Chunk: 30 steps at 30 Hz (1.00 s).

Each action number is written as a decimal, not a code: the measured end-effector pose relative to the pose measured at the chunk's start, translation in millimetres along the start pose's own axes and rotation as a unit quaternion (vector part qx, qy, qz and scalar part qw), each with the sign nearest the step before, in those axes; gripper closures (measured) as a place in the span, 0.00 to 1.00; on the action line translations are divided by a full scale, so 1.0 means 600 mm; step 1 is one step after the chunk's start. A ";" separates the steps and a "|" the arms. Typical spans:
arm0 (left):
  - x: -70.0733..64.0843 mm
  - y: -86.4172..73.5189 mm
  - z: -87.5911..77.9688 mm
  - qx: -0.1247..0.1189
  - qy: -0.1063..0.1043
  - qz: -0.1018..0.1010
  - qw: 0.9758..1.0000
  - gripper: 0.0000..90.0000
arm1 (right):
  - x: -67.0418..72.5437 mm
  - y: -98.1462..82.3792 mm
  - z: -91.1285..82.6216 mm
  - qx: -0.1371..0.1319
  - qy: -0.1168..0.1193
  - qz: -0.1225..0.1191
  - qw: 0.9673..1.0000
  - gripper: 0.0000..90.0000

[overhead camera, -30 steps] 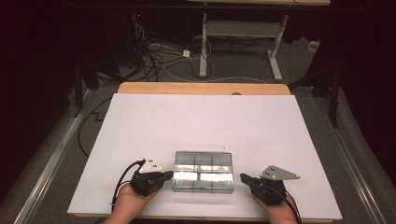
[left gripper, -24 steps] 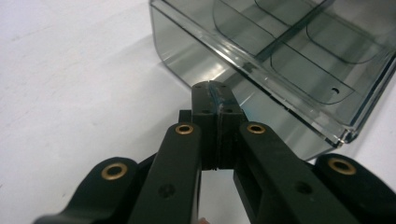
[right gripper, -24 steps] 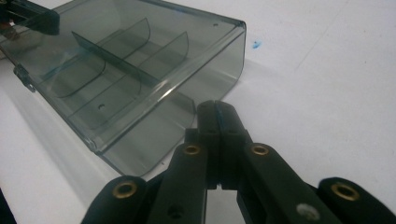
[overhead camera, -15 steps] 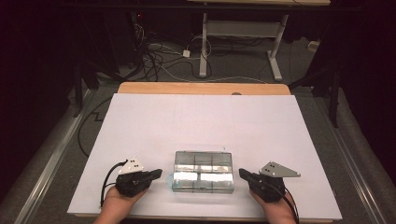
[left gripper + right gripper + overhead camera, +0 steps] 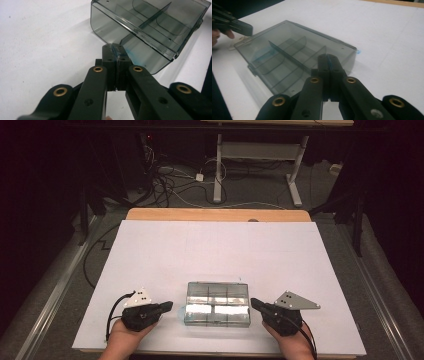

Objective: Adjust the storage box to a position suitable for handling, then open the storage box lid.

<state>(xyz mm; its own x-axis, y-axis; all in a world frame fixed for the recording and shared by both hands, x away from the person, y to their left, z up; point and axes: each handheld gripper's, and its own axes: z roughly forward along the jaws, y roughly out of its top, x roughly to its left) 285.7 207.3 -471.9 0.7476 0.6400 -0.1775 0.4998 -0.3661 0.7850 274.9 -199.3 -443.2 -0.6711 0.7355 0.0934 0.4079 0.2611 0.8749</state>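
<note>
The high view looks forward and down from above the person's side, taking in the whole white tabletop [image 5: 220, 250] from far off, with the clear smoky plastic compartment box [image 5: 217, 303] at 6 o'clock. The left gripper view rides close behind the left gripper [image 5: 116, 47] and faces the box [image 5: 150, 27] toward 1 o'clock. The right gripper view sits just as near, behind the right gripper [image 5: 327, 58], facing the box [image 5: 294, 55] toward 10 o'clock. All three views share the box and the white surface around it.
</note>
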 end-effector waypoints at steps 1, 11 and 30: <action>-0.001 0.001 0.001 0.002 -0.003 0.000 1.000 0.96 | 0.003 0.002 0.000 -0.002 0.002 -0.003 1.000 1.00; 0.001 0.002 0.007 0.004 -0.010 0.002 1.000 0.97 | 0.038 0.012 0.006 -0.011 0.024 -0.020 0.999 1.00; -0.010 0.013 0.007 -0.004 -0.021 0.011 1.000 0.97 | 0.117 -0.001 0.048 0.025 0.105 -0.065 0.992 1.00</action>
<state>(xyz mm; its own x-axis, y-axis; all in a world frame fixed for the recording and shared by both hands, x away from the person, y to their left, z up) 286.9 197.7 -467.0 0.7761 0.6031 -0.1840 0.4790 -0.3741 0.7941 245.4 -129.5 -450.7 -0.8324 0.5481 0.0822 0.3351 0.3796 0.8623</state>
